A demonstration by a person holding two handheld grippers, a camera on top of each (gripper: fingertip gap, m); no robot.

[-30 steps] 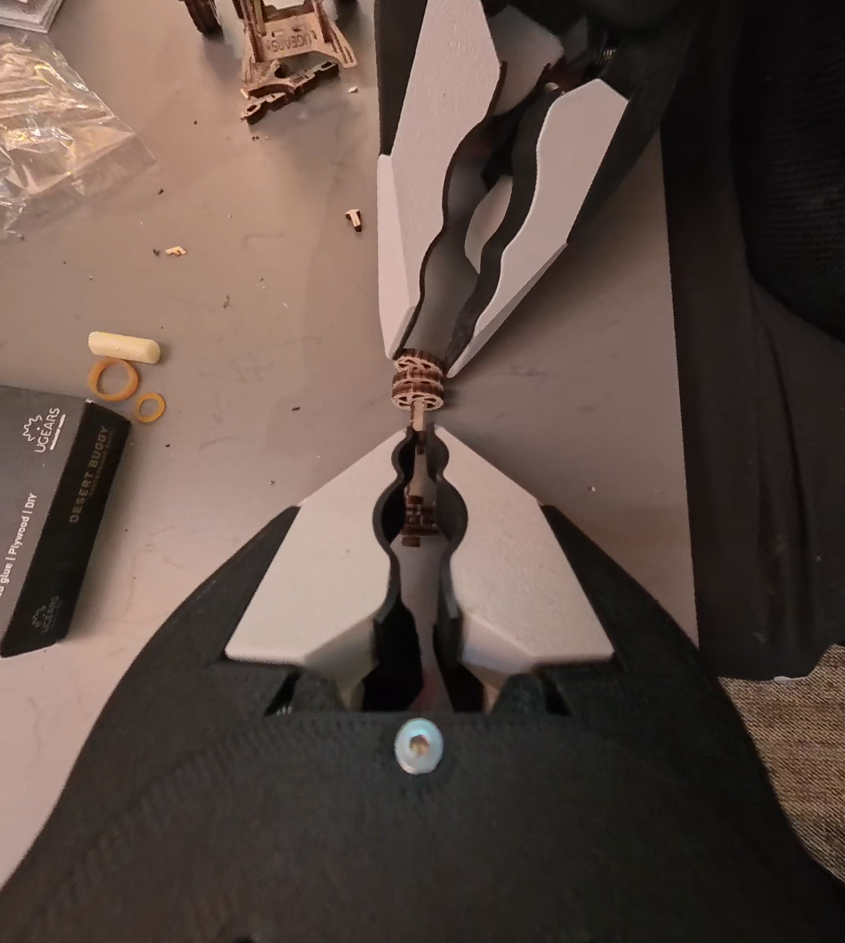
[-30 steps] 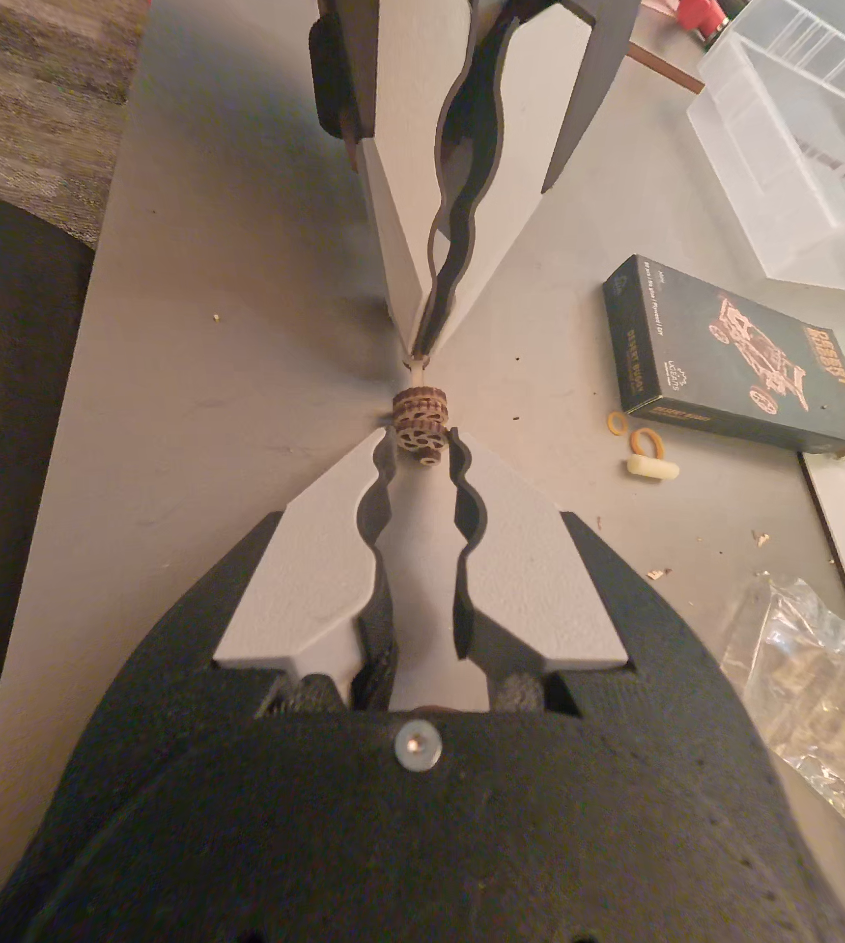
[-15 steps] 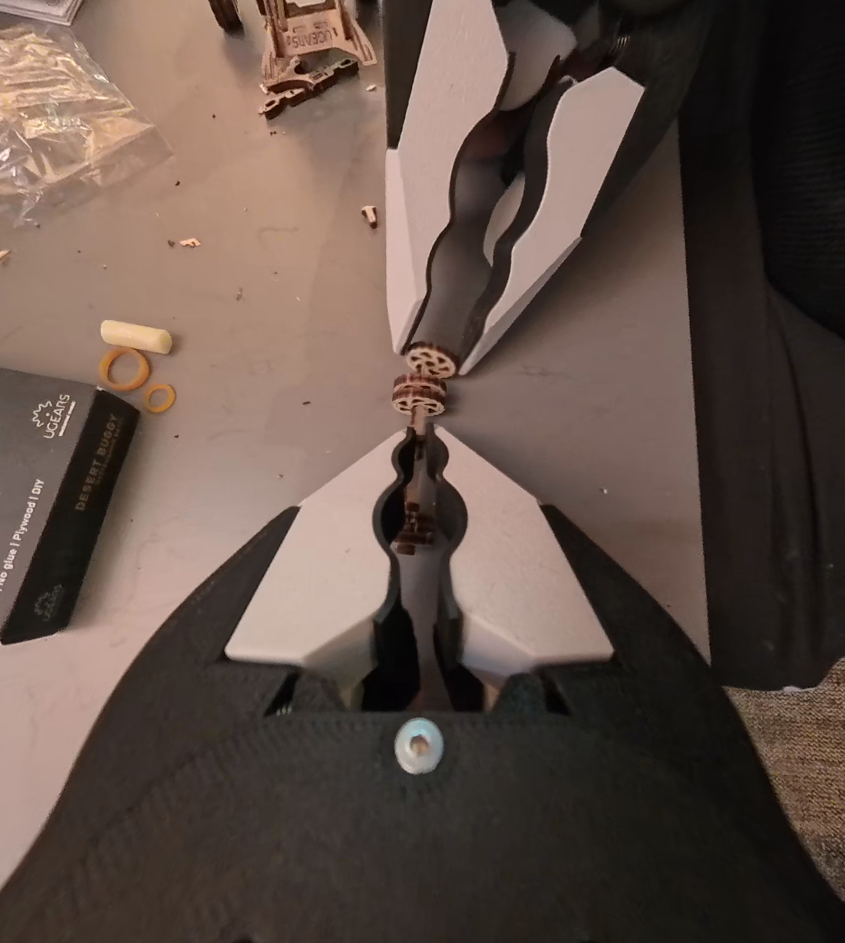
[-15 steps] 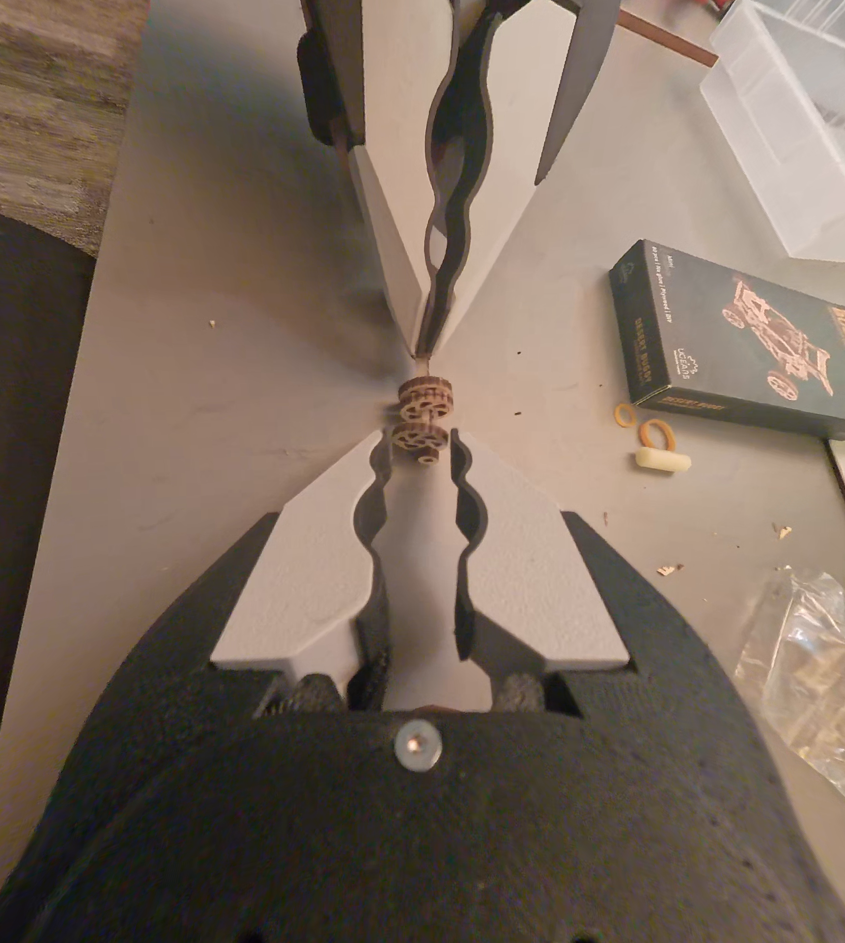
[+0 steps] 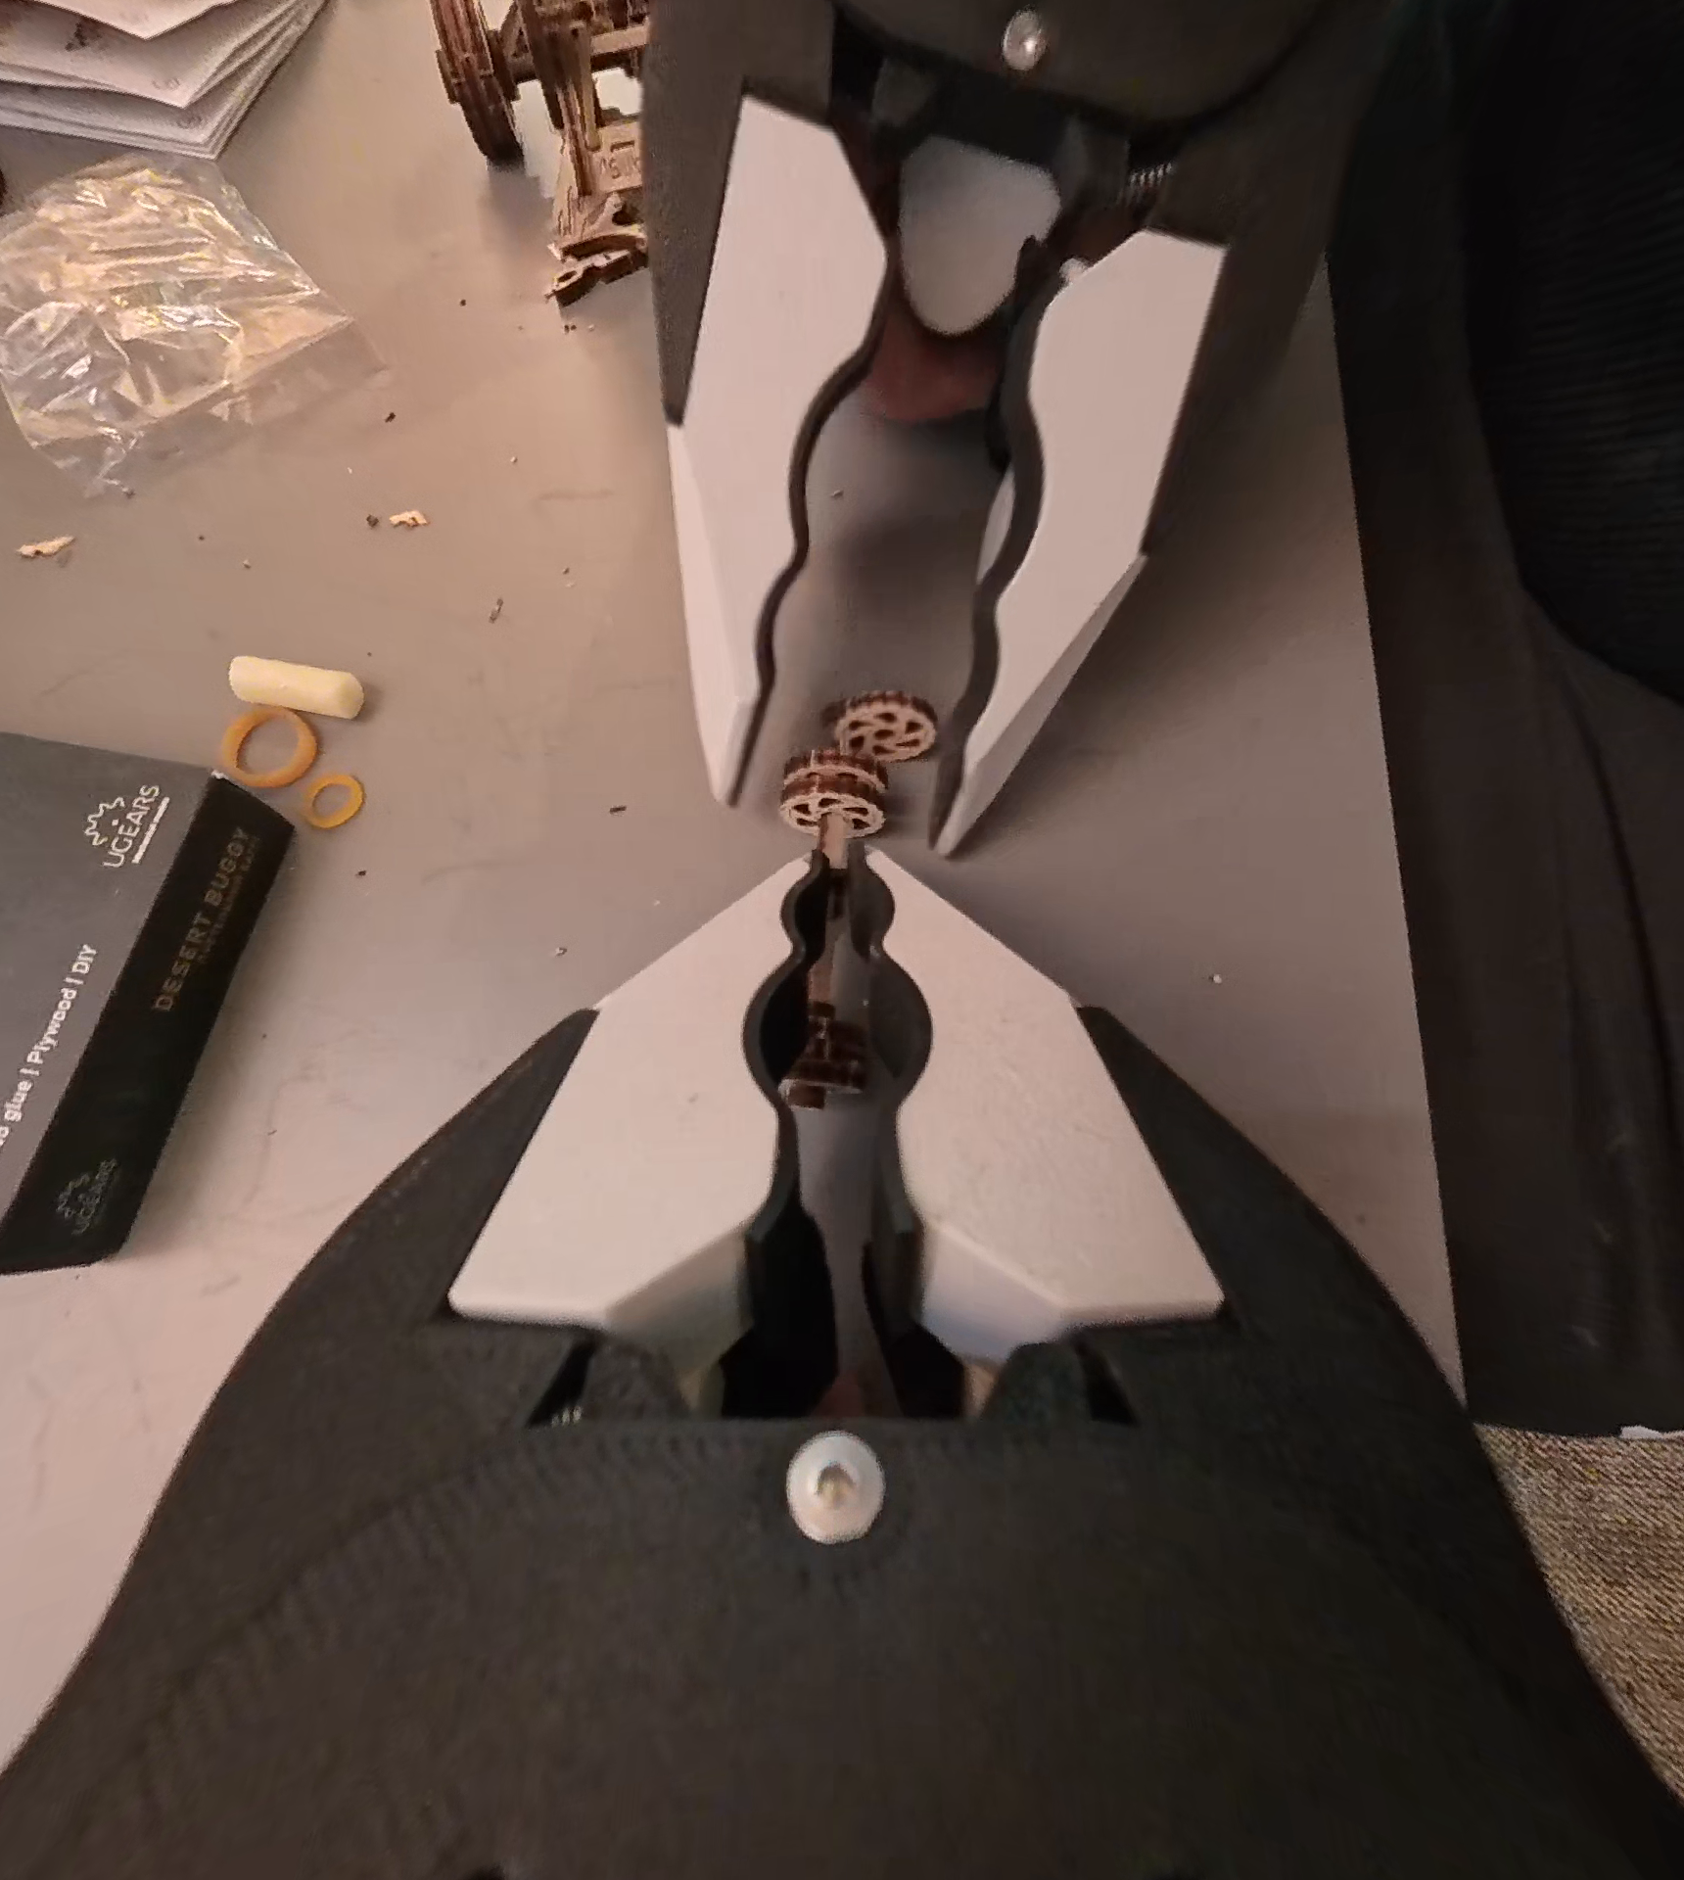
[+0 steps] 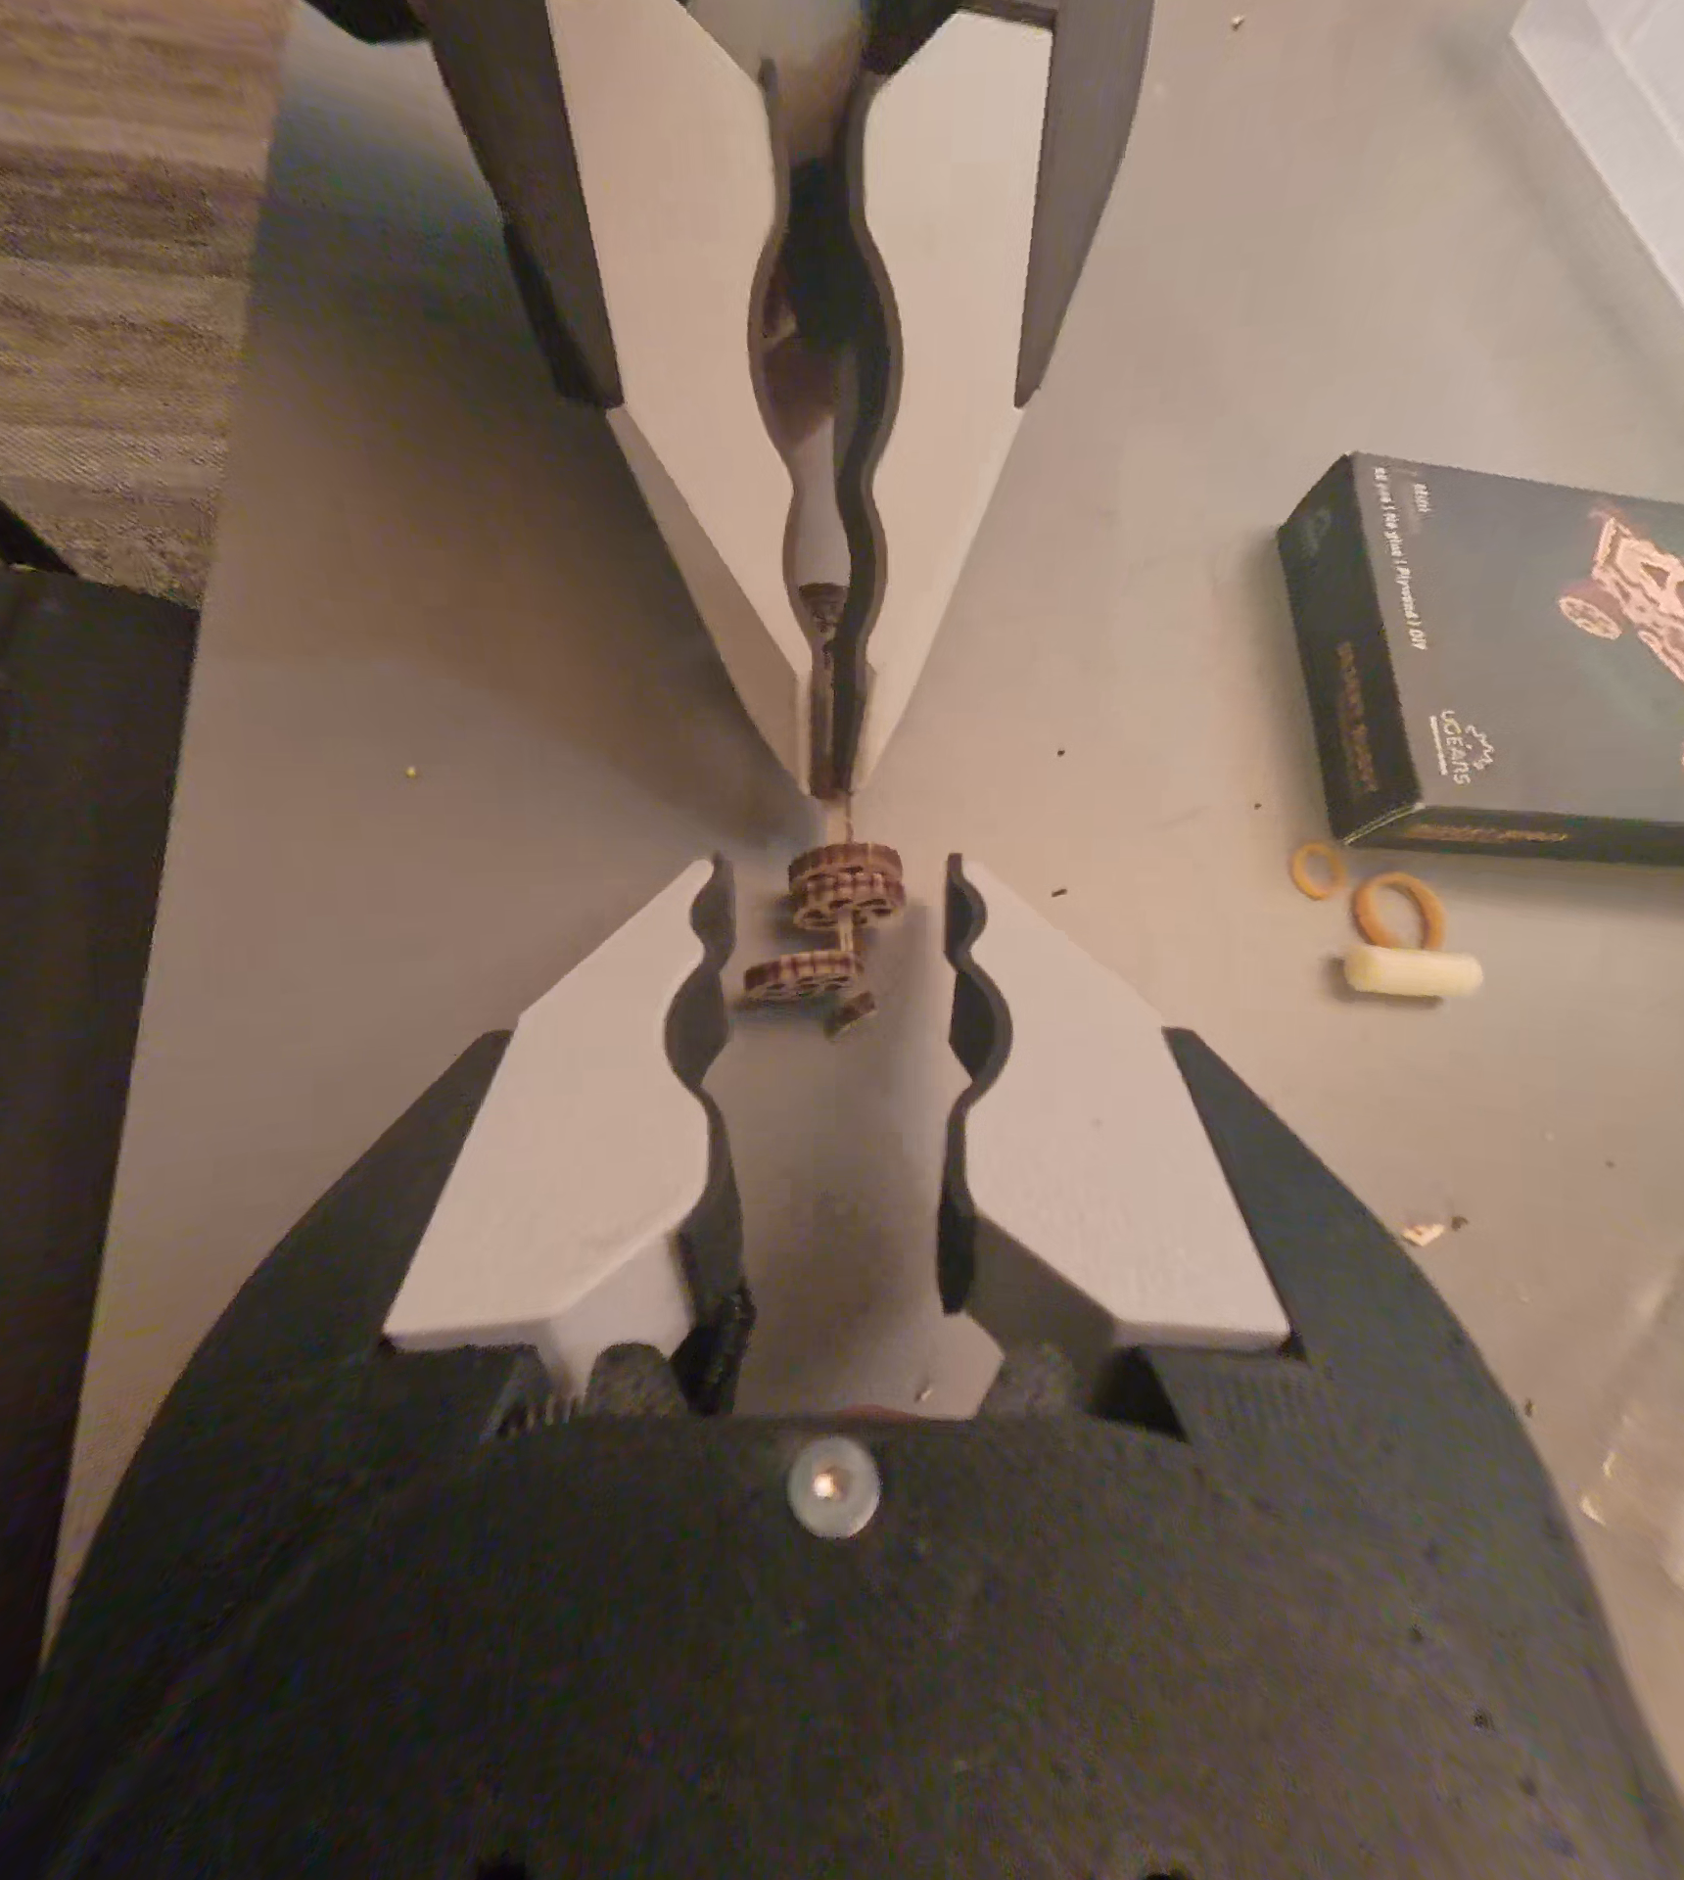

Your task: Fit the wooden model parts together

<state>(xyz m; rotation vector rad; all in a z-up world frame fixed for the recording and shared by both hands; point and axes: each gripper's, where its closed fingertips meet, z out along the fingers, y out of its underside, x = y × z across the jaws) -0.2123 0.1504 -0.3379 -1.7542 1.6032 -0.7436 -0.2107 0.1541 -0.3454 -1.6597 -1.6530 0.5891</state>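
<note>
We keep our left gripper clamped on the axle to steady its wheel, while our right gripper stands apart around the loose wheel at frame center.

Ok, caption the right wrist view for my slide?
Right gripper open around wheel; left gripper clamps the axle.

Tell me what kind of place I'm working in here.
Probably a hobby or office desk set up for model building: a grey tabletop carrying a black kit box, a clear plastic bag and a part-built wooden model, with carpet beyond its edge.
</note>
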